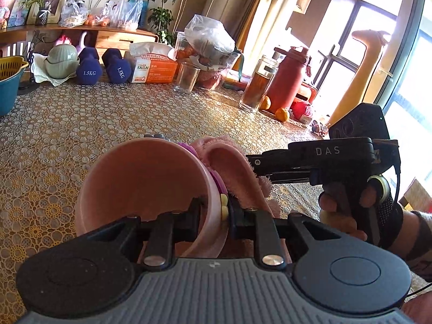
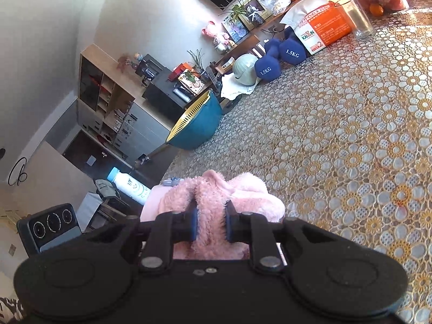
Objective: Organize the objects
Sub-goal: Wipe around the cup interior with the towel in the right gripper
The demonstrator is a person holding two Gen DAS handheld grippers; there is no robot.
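A pink bowl (image 1: pixel 140 183) is tipped on its side over the lace tablecloth, mouth toward the camera. My left gripper (image 1: pixel 216 210) is shut on its rim, one finger inside and one outside. A pink fluffy plush piece (image 1: pixel 232 167) with purple and yellow bits presses against the bowl's outer right side. My right gripper (image 1: pixel 253 166) reaches in from the right and touches that plush. In the right wrist view my right gripper (image 2: pixel 210 224) is shut on the pink plush (image 2: pixel 243 191), fur bulging between its blue pads.
Along the table's far side stand two blue dumbbells (image 1: pixel 89 73), a tissue box (image 1: pixel 154 67), a drinking glass (image 1: pixel 186 77), a jar of brown liquid (image 1: pixel 256 86) and a red bottle (image 1: pixel 289 78). A teal basin (image 1: pixel 8 86) sits at the left edge. A hand (image 1: pixel 340 210) holds the right gripper.
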